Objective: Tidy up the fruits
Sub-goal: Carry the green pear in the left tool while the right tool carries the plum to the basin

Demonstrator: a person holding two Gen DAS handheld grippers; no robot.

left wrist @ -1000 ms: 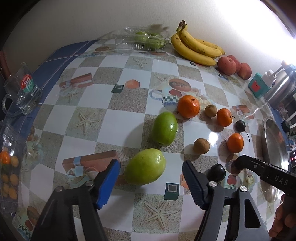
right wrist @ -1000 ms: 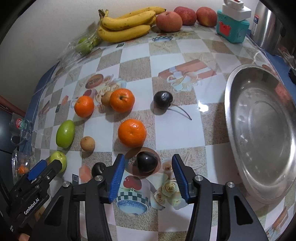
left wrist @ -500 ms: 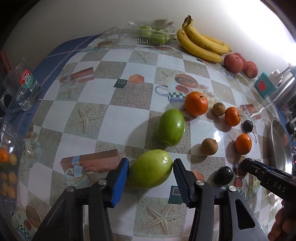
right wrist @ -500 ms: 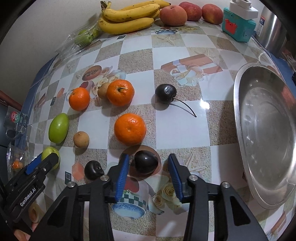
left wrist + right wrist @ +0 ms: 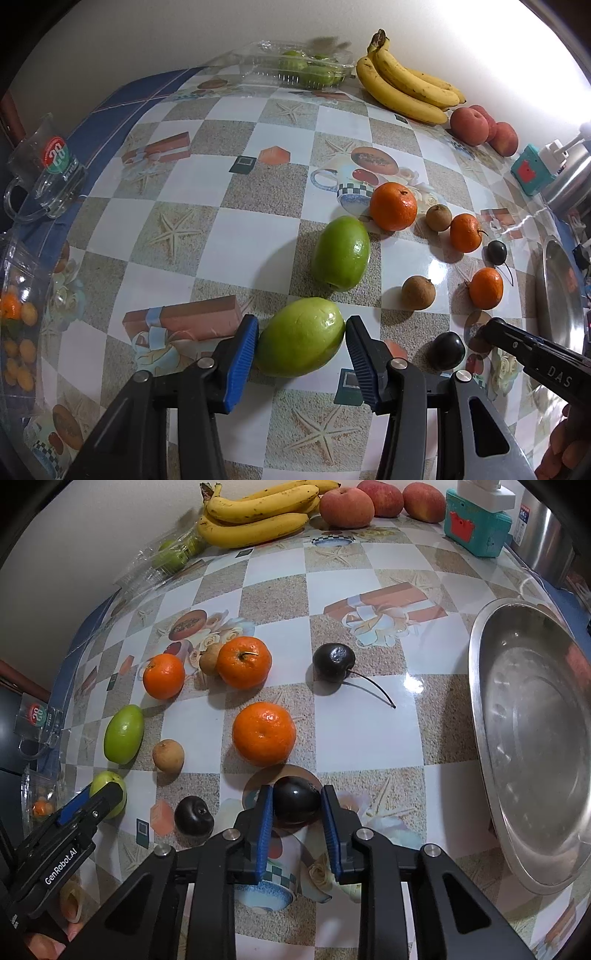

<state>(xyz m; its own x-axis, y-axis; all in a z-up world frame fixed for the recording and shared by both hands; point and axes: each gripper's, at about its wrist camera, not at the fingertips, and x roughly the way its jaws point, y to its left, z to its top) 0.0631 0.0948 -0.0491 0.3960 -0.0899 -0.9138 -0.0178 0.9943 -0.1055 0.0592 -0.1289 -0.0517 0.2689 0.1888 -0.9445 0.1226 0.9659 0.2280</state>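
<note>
two grips set at once over a checkered tablecloth (image 5: pixel 258 192), fruit waiting to be sorted

left gripper (image 5: pixel 301 345) clamped on the nearer green fruit (image 5: pixel 300 338), blue pads against both its sides, long axis slanting up to the right across the jaws; right gripper (image 5: pixel 296 805) closed on a dark plum-like fruit (image 5: pixel 295 800), pads pressed to either flank just below the nearest orange (image 5: pixel 264 733). both fruits apparently resting on the cloth, not yet lifted. steel tray (image 5: pixel 480 716) well off to the right of the right gripper, far closer to it than to the left, so likely the dark fruit's shorter trip if the tray is the destination. second dark fruit (image 5: pixel 194 814) lying between the two tools, and a second green fruit (image 5: pixel 340 253) just beyond the held one.
</note>
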